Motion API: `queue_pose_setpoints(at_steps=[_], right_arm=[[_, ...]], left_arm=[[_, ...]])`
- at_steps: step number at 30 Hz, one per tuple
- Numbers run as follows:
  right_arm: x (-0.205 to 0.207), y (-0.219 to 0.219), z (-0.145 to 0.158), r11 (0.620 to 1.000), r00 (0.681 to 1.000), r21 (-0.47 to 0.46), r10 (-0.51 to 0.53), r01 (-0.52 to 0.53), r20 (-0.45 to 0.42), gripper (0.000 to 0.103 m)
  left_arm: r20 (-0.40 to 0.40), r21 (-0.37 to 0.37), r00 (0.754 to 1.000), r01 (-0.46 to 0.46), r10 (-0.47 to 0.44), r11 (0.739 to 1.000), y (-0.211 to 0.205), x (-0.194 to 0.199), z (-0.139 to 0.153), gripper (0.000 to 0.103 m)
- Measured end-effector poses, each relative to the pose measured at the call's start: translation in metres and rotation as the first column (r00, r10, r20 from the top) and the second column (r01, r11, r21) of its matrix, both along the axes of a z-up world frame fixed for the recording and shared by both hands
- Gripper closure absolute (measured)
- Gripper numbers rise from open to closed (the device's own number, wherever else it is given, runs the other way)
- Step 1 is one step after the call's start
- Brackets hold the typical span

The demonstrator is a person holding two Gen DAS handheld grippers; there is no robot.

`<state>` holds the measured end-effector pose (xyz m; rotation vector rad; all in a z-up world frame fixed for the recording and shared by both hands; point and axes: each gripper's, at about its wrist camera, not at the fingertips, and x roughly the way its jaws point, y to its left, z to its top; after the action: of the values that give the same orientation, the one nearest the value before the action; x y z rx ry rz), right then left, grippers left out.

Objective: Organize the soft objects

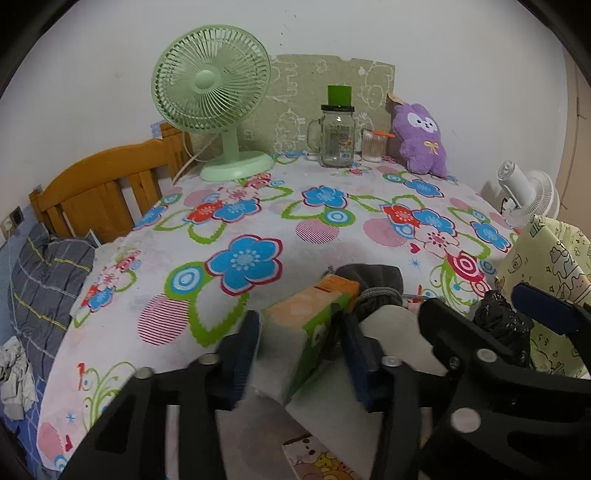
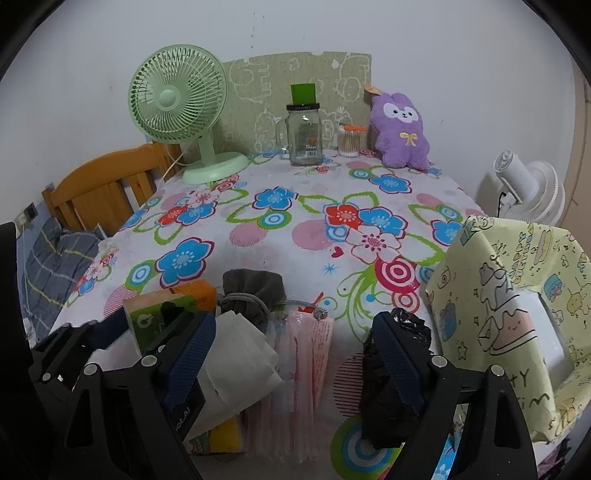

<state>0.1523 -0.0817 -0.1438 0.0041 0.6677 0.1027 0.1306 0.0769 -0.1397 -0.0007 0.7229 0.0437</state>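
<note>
Tissue pack [image 1: 314, 325], lying at six o'clock on the desk [image 1: 332, 236], sits between the narrowed left tongs [image 1: 301, 350], so squeeze its flat sides squarely while the right tongs [image 2: 295, 354] stand wide, holding nothing.

Home bedroom; wooden headboard [image 1: 107, 177]; plush toy [image 1: 421, 140]; floral tablecloth [image 1: 258, 206].

Plain white wall [image 1: 443, 33] behind, even indoor light. Table under a floral tablecloth [image 1: 325, 236] pushed against it, green patterned board [image 1: 317, 77] leaning on the wall at the back. Wooden headboard [image 1: 103, 181] left with grey plaid bedding [image 1: 44, 280] below; white fan [image 1: 532, 195] right.
</note>
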Motion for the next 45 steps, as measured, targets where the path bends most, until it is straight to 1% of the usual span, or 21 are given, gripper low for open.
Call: queue_pose_setpoints(at_steps=[1, 6, 8, 17, 20, 24, 30, 32, 33, 35, 36, 37, 38, 40, 41, 45], right_arm=[[0.001, 0.001, -0.001, 1.0, 1.0, 0.0, 0.001, -0.001, -0.003, 0.014], [0.0, 0.0, -0.001, 1.0, 1.0, 0.008, 0.002, -0.002, -0.005, 0.015], [-0.002, 0.0, -0.001, 1.0, 1.0, 0.011, 0.001, -0.001, -0.003, 0.015], [-0.015, 0.0, 0.005, 1.0, 1.0, 0.024, 0.014, -0.015, 0.009, 0.017], [-0.019, 0.002, 0.004, 0.999, 1.0, 0.024, 0.025, -0.025, 0.001, 0.021], [-0.021, 0.005, -0.001, 0.999, 0.999, 0.039, 0.038, -0.037, -0.03, 0.024], [-0.016, 0.008, -0.01, 0.997, 0.995, 0.069, 0.051, -0.046, -0.08, 0.037], [-0.013, 0.009, -0.012, 0.995, 0.994, 0.085, 0.054, -0.045, -0.099, 0.045], [-0.011, 0.01, -0.013, 0.995, 0.993, 0.093, 0.055, -0.045, -0.103, 0.046], [-0.009, 0.012, -0.013, 0.995, 0.993, 0.088, 0.056, -0.047, -0.106, 0.057], [-0.007, 0.013, -0.014, 0.996, 0.993, 0.076, 0.055, -0.047, -0.108, 0.059], [-0.007, 0.014, -0.013, 0.996, 0.993, 0.081, 0.055, -0.046, -0.107, 0.064], [-0.006, 0.014, -0.013, 0.996, 0.993, 0.082, 0.054, -0.045, -0.108, 0.074], [-0.004, 0.014, -0.012, 0.997, 0.994, 0.067, 0.048, -0.041, -0.101, 0.085], [-0.004, 0.014, -0.012, 0.997, 0.994, 0.063, 0.048, -0.042, -0.101, 0.088], [-0.003, 0.011, -0.008, 0.997, 0.995, 0.065, 0.045, -0.039, -0.091, 0.091]], left_arm=[[0.0, -0.001, 1.0, 0.0, 0.0, 1.0, 0.0, 0.0, 0.0, 0.065], [0.003, -0.012, 1.0, -0.006, 0.006, 1.0, 0.001, -0.003, 0.001, 0.084], [0.011, -0.013, 1.0, -0.009, 0.009, 1.0, 0.002, -0.006, 0.002, 0.087], [0.045, -0.006, 0.999, -0.031, 0.031, 1.0, 0.004, -0.022, 0.01, 0.089], [0.04, 0.004, 0.999, -0.034, 0.034, 0.999, 0.003, -0.027, 0.008, 0.089], [0.037, 0.021, 0.999, -0.034, 0.033, 0.999, 0.001, -0.034, 0.005, 0.089], [0.021, 0.012, 0.999, -0.029, 0.028, 1.0, 0.002, -0.035, -0.001, 0.089], [0.019, 0.007, 0.999, -0.027, 0.027, 1.0, 0.002, -0.034, -0.001, 0.089], [0.017, 0.004, 0.999, -0.027, 0.027, 1.0, 0.003, -0.033, -0.002, 0.089], [0.016, 0.0, 1.0, -0.027, 0.027, 1.0, 0.004, -0.031, -0.002, 0.089], [0.011, -0.003, 1.0, -0.026, 0.026, 1.0, 0.004, -0.029, -0.001, 0.089], [0.011, -0.004, 1.0, -0.025, 0.025, 1.0, 0.004, -0.029, -0.001, 0.089], [0.009, -0.005, 1.0, -0.024, 0.025, 1.0, 0.004, -0.027, -0.001, 0.089], [0.007, -0.003, 1.0, -0.024, 0.024, 1.0, 0.004, -0.026, -0.001, 0.089], [0.005, -0.005, 1.0, -0.023, 0.023, 1.0, 0.004, -0.025, 0.0, 0.089], [0.006, -0.006, 1.0, -0.018, 0.018, 1.0, 0.003, -0.024, 0.003, 0.089]])
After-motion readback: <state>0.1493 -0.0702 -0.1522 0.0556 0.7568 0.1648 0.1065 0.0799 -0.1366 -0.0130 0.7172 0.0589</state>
